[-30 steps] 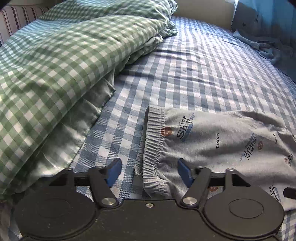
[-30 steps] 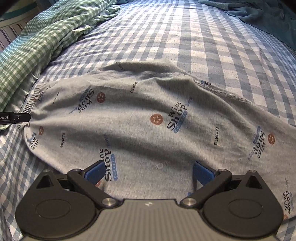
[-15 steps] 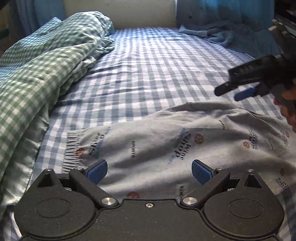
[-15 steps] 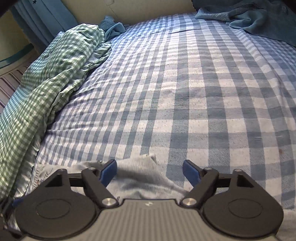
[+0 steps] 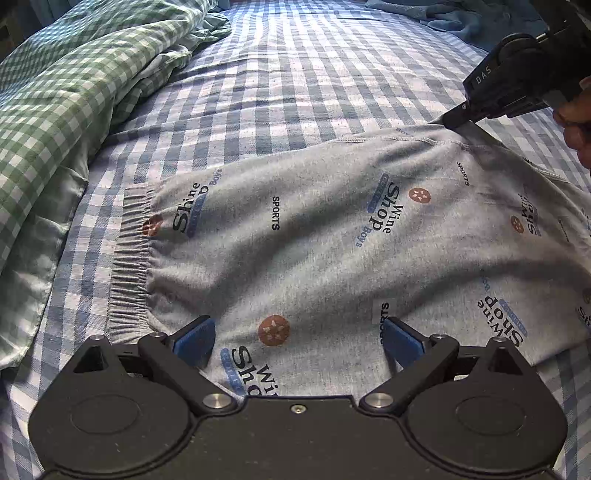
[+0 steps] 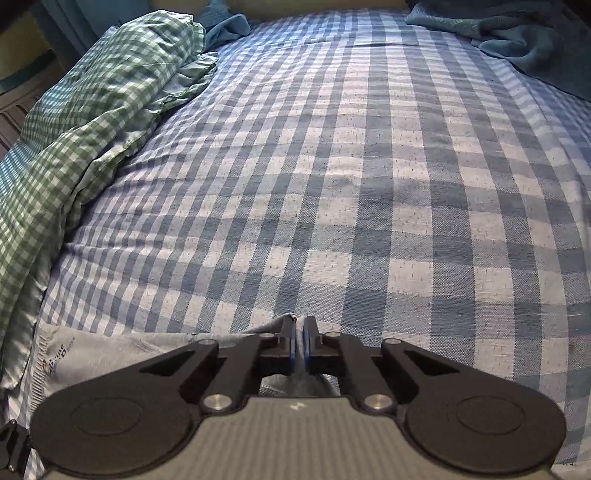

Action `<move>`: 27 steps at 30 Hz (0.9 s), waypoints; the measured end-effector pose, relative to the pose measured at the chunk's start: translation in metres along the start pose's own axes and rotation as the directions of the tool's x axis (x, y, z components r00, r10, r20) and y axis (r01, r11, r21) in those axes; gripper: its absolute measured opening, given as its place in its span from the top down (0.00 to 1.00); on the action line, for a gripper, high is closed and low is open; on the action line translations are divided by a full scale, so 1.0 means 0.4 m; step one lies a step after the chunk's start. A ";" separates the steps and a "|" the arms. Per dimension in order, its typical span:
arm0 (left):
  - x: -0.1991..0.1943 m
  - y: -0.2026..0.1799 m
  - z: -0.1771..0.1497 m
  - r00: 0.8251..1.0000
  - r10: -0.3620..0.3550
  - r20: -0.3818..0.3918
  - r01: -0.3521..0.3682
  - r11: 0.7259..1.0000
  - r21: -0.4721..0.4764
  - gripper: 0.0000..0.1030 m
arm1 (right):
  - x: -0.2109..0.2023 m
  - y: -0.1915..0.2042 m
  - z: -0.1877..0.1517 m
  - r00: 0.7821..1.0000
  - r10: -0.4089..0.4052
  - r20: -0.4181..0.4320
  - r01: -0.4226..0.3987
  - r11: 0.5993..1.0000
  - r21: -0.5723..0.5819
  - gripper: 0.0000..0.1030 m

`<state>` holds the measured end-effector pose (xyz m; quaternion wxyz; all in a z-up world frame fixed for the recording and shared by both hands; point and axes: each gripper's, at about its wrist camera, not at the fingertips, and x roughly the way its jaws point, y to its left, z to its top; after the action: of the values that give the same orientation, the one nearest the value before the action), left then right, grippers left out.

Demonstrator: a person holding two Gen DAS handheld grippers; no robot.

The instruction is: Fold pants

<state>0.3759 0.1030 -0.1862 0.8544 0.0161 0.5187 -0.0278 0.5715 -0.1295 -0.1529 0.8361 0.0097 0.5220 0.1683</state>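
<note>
The grey printed pants [image 5: 314,236] lie spread flat on the blue-and-white checked bedsheet [image 5: 295,74], occupying the near half of the bed. The elastic waistband [image 5: 131,258] sits at the left end of the garment, close to the green gingham duvet [image 5: 66,92] that is heaped along the left side of the bed. The fabric carries repeated "Wine Shop Boys" and "SPORTS" lettering and small brown round emblems. A crumpled blue cloth [image 6: 517,33] lies at the far right corner of the bed.

Left gripper [image 5: 297,338]: the jaws stand wide apart. The blue pads [image 5: 194,338] hang over the near edge of the pants, one just inside the waistband and the other further along the leg side. Nothing sits between them; contact with the cloth cannot be confirmed.

Right gripper [image 6: 300,343]: the jaws are closed, with only a thin ridge of grey fabric between the blue pads. The pinched point is on the far edge of the pants, where the stitched seam rises to a small peak off the sheet. In the left wrist view the same gripper [image 5: 456,117] appears at upper right, its tip on that raised edge, with the person's fingers [image 5: 576,122] visible behind it.
</note>
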 end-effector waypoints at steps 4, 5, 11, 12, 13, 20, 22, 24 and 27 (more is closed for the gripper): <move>-0.036 0.028 0.021 0.999 -0.015 0.040 0.017 0.999 -0.050 0.05 | -0.033 0.004 -0.030 0.997 -0.033 0.063 0.033 0.999 -0.001 0.66; -0.045 0.039 0.030 0.998 -0.014 0.063 0.018 0.997 -0.072 0.04 | -0.057 0.005 -0.048 0.994 -0.051 0.094 0.052 0.999 -0.007 0.50; -0.018 0.091 0.093 0.993 0.069 0.101 -0.051 0.985 -0.167 0.01 | -0.183 0.022 -0.238 0.962 -0.187 0.198 0.201 0.978 -0.055 0.13; -0.002 0.096 0.103 0.991 0.093 0.097 -0.075 0.982 -0.173 0.01 | -0.198 0.024 -0.275 0.954 -0.217 0.205 0.232 0.971 -0.050 0.09; 0.016 0.102 0.114 0.989 0.121 0.088 -0.104 0.978 -0.179 0.01 | -0.215 0.028 -0.321 0.945 -0.252 0.210 0.266 0.963 -0.042 0.04; 0.060 0.148 0.171 0.981 0.166 -0.097 -0.188 0.937 -0.294 0.03 | -0.247 -0.028 -0.543 0.926 -0.375 0.054 0.369 0.925 0.093 0.01; 0.016 0.132 0.170 0.981 0.174 -0.083 -0.191 0.938 -0.290 0.03 | -0.267 -0.055 -0.575 0.925 -0.377 0.034 0.369 0.917 0.149 0.01; -0.032 0.106 0.151 0.982 0.179 -0.066 -0.190 0.939 -0.286 0.01 | -0.291 -0.071 -0.598 0.932 -0.360 0.033 0.348 0.919 0.184 0.01; -0.095 0.056 0.093 0.989 0.135 -0.061 -0.147 0.944 -0.295 0.01 | -0.331 -0.080 -0.629 0.939 -0.341 0.053 0.324 0.925 0.199 0.00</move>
<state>0.3930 0.1244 -0.1353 0.8363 -0.0756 0.5313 0.1125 0.3071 -0.2385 -0.1585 0.8697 0.0067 0.4928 -0.0264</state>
